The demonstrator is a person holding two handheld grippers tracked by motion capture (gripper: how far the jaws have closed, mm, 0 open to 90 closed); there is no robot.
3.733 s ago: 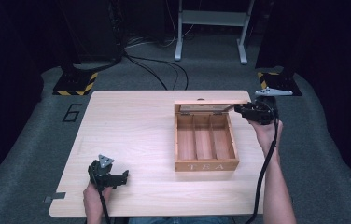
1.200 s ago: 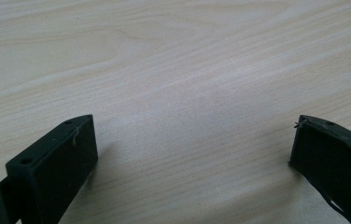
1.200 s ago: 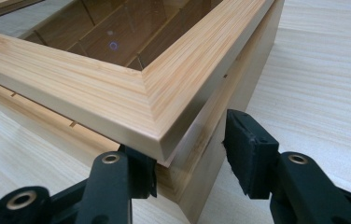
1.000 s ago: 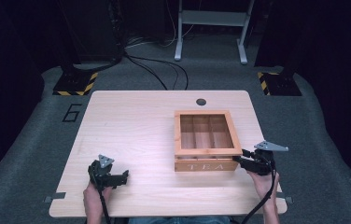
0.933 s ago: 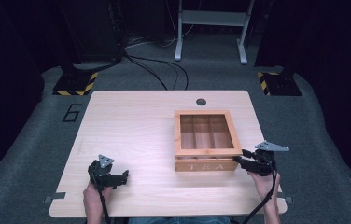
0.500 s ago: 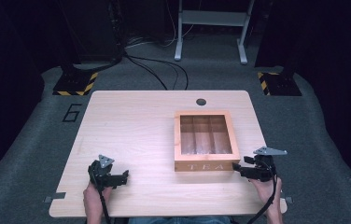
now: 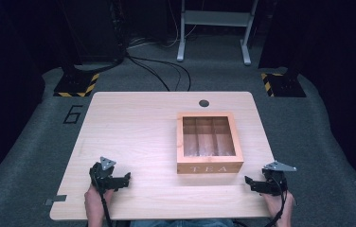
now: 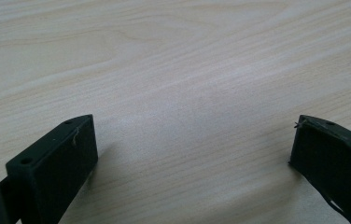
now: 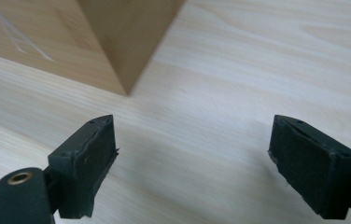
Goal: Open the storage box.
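Tea box (image 7: 209, 142) shut — right gripper (image 7: 251, 182) beside

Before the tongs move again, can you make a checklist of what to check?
1. Wooden tea box with the clear lid shut: ok.
2. Box fully on the light wooden table: ok.
3. Right tongs open, nothing between them; their jaws have just been opening: ok.
4. Right tongs apart from the box corner: ok.
5. Left tongs open over bare table: ok.
6. Box contents: cannot tell.
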